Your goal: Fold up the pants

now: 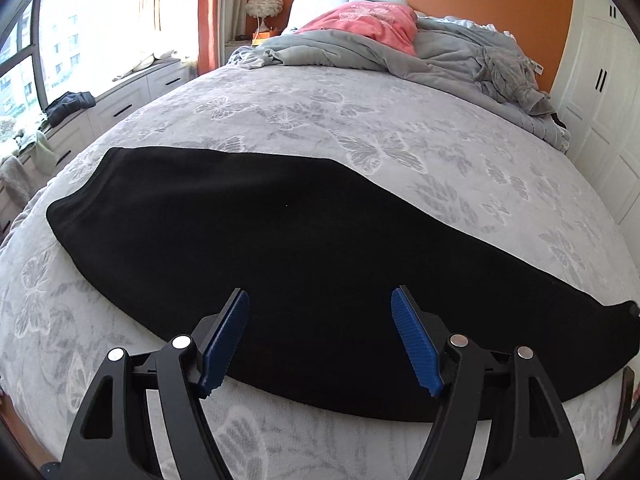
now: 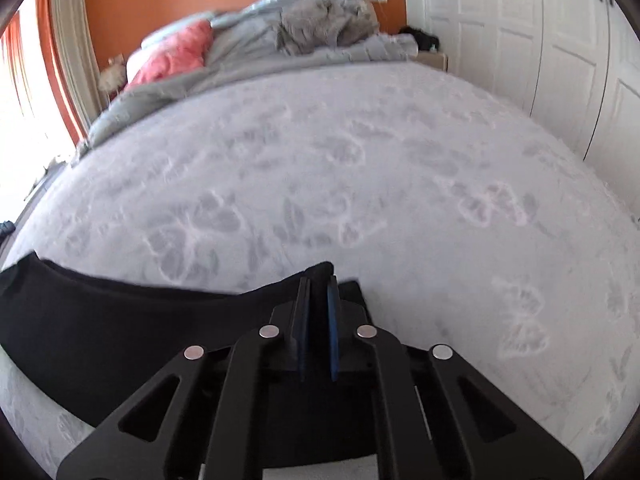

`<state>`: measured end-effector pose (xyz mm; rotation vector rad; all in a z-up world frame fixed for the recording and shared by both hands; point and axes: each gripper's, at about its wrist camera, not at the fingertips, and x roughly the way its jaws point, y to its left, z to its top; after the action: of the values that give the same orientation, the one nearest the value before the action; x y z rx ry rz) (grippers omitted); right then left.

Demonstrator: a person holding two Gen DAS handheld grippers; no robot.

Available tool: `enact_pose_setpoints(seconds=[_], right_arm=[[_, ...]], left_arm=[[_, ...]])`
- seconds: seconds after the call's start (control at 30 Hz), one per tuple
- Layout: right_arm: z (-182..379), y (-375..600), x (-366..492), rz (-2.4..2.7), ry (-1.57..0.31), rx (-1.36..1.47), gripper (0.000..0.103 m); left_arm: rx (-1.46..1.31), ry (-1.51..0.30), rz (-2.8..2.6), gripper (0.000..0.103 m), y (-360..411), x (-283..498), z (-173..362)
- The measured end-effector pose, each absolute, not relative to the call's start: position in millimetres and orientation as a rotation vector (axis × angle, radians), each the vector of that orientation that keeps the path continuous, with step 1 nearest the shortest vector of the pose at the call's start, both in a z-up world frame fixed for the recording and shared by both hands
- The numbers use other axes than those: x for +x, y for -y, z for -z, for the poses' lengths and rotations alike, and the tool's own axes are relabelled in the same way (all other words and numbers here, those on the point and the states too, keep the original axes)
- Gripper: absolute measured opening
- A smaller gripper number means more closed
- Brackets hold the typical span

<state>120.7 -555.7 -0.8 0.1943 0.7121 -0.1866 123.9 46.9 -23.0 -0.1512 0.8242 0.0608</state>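
Black pants (image 1: pixel 260 240) lie flat in a long band across the grey butterfly-patterned bed cover (image 1: pixel 360 120). My left gripper (image 1: pixel 320 294) hovers over the near edge of the band, jaws wide open, nothing between its blue pads (image 1: pixel 224 336). In the right wrist view the pants (image 2: pixel 100 320) run off to the left. My right gripper (image 2: pixel 318 280) is shut on one end of them, and a fold of black cloth stands up between its fingertips. The rest of that end is hidden under the gripper.
A rumpled grey duvet (image 1: pixel 400 52) and a pink pillow (image 1: pixel 368 20) are piled at the head of the bed. White wardrobe doors (image 2: pixel 520 40) line the right side. A low white cabinet (image 1: pixel 132 96) with clothes on it runs under the window at the left.
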Motion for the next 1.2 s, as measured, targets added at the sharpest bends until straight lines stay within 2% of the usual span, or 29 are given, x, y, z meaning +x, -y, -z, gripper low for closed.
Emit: enact_pose_setpoints(seconds=[0.03, 0.13, 0.23, 0.3, 0.33, 0.37, 0.47, 0.67, 0.87, 0.9, 0.97, 1.0, 1.13, 1.2], right_arm=[[-2.1, 558.2, 119.6, 0.187, -0.692, 0.18, 0.007], [45.9, 575.8, 145.1, 0.255, -0.908, 0.148, 0.007], [37.0, 582.4, 122.9, 0.244, -0.849, 0.227, 0.013], [25.0, 579.0, 103.3, 0.218, -0.804, 0.263, 0.025], [21.8, 575.7, 95.7, 0.216, -0.801, 0.261, 0.036], [21.4, 572.0, 87.9, 0.215, -0.811, 0.264, 0.042], [24.9, 567.9, 67.6, 0.207, -0.813, 0.299, 0.052], [25.7, 554.0, 73.1, 0.167, -0.84, 0.254, 0.052], [34.4, 553.8, 136.0, 0.162, -0.886, 0.155, 0.052], [40.9, 555.5, 146.5, 0.149, -0.909, 0.155, 0.043], [50.7, 555.8, 156.9, 0.154, -0.945, 0.137, 0.015], [47.0, 552.8, 155.7, 0.151, -0.931, 0.117, 0.005], [-6.0, 552.7, 132.2, 0.161, -0.74, 0.093, 0.005], [4.6, 566.5, 139.6, 0.167, -0.774, 0.119, 0.006]], left_arm=[[-0.151, -0.822, -0.064, 0.071, -44.7, 124.2, 24.1], [-0.162, -0.844, -0.069, 0.071, -37.8, 127.5, 30.3], [-0.182, -0.862, -0.052, 0.071, -31.6, 126.1, 34.6], [-0.157, -0.859, -0.052, 0.071, -25.1, 124.0, 35.6], [-0.145, -0.86, -0.047, 0.071, -22.0, 123.9, 36.1], [-0.137, -0.861, -0.044, 0.071, -19.8, 123.5, 35.8], [-0.133, -0.859, -0.026, 0.071, -15.8, 120.3, 33.6], [-0.108, -0.873, 0.0, 0.072, -7.5, 114.8, 35.4], [-0.113, -0.869, 0.007, 0.072, 0.1, 112.6, 35.5], [-0.11, -0.867, 0.005, 0.072, 1.6, 112.7, 35.2], [-0.104, -0.866, 0.001, 0.072, 4.2, 112.8, 35.5], [-0.101, -0.866, -0.004, 0.072, 4.4, 113.1, 35.6], [-0.1, -0.858, -0.021, 0.072, 3.7, 117.7, 35.4], [-0.104, -0.864, -0.023, 0.072, 5.6, 121.1, 37.7]])
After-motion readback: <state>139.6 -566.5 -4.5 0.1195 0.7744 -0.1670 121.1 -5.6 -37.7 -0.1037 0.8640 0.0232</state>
